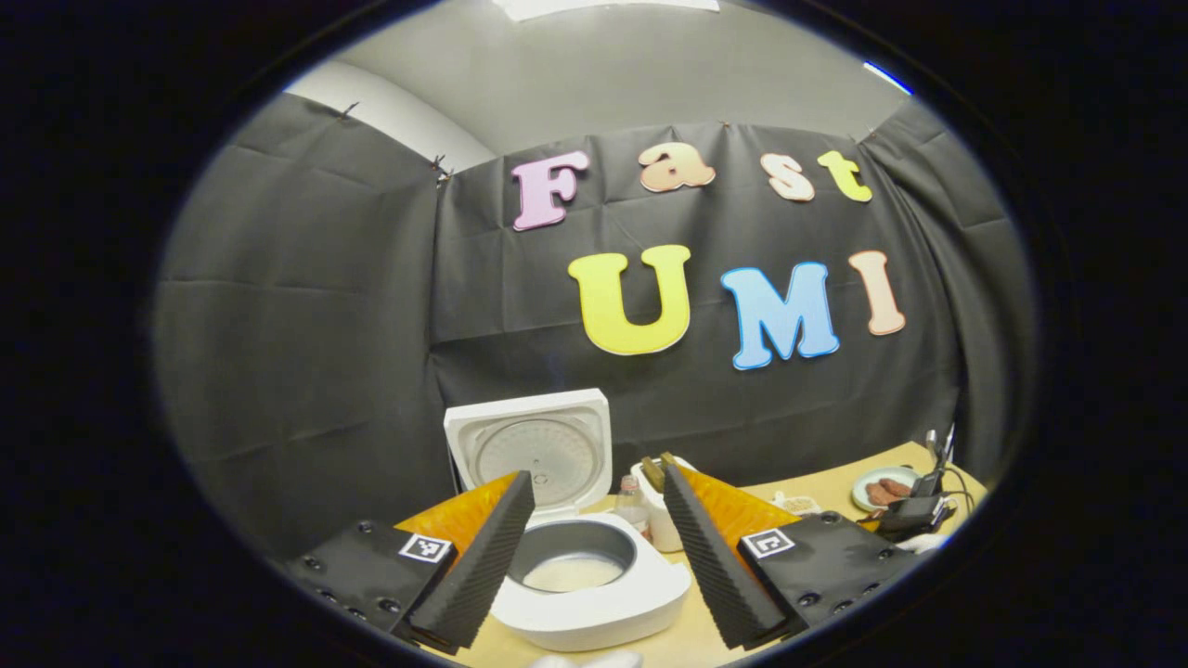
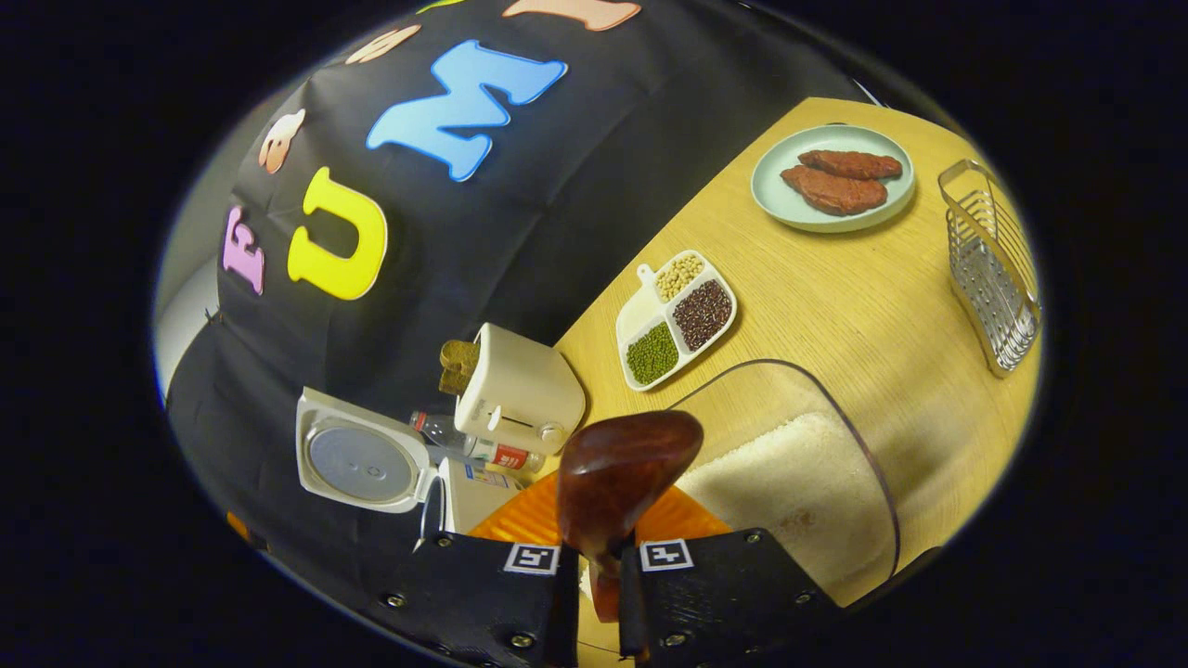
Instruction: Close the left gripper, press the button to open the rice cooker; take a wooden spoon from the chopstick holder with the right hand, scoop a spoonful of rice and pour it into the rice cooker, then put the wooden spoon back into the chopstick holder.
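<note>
The left gripper [image 1: 594, 547] was held with its fingers spread wide apart, nothing between them, and the white rice cooker [image 1: 594, 594] was framed in the gap. The cooker's lid [image 1: 531, 452] stood raised behind the body, and the grey inner pot [image 1: 573, 557] was exposed, with a pale layer seen at its bottom. The cooker rested on the wooden table [image 1: 691, 640]. Farther right, the other gripper [image 1: 914, 510] was seen small beside a plate [image 1: 877, 489].

In the right gripper view, the right gripper [image 2: 599, 594] was closed on the handle of the wooden spoon [image 2: 622, 482], both fingers pressed against it, and the spoon's dark bowl was raised ahead of the fingers. Just beyond it lay a clear container of white rice [image 2: 798, 482]; whether the bowl touched the rice could not be told. A divided dish of beans and grains [image 2: 676, 320], a plate with two brown patties [image 2: 832, 176] and a wire rack [image 2: 991, 269] were set on the table, well apart. A cream toaster [image 2: 520, 390] and a bottle [image 2: 478, 445] stood beside the open cooker.
</note>
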Motion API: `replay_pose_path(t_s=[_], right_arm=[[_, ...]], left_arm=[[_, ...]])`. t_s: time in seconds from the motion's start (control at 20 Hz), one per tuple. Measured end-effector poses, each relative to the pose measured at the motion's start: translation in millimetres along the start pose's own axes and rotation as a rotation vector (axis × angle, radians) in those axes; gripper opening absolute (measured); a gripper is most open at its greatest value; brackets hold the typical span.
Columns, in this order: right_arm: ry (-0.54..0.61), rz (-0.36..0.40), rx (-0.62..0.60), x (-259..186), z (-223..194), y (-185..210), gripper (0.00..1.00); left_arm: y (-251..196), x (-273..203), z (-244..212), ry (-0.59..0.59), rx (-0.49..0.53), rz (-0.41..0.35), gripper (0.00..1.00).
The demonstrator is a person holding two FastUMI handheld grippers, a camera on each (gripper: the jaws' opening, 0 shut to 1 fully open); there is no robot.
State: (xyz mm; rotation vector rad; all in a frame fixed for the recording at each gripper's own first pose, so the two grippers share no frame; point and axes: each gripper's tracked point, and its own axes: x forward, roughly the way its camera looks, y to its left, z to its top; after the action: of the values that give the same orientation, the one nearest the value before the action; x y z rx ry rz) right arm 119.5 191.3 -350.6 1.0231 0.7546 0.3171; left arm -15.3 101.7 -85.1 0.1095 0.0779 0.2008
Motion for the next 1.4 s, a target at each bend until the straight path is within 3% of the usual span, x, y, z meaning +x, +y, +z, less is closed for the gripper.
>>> replay_pose_path(t_s=[0.2,0.3,0.8,1.05,1.4], right_arm=[[-0.027,0.049,0.125,-8,11,-7,0.17],[-0.028,0.056,0.15,-10,12,-12,0.17],[-0.04,0.083,0.231,-20,22,-7,0.17],[-0.052,0.091,0.27,-27,32,20,0.17],[-0.035,0.152,0.247,-22,35,108,0.17]], left_arm=[[-3,-2,3,0.009,0.002,-0.007,0.96],[-5,0,4,0.01,0.01,-0.009,0.99],[-6,-1,10,0.003,0.01,-0.014,0.98],[4,-6,2,0.012,0.0,-0.012,0.97],[29,-15,-14,0.018,-0.01,0.002,0.96]])
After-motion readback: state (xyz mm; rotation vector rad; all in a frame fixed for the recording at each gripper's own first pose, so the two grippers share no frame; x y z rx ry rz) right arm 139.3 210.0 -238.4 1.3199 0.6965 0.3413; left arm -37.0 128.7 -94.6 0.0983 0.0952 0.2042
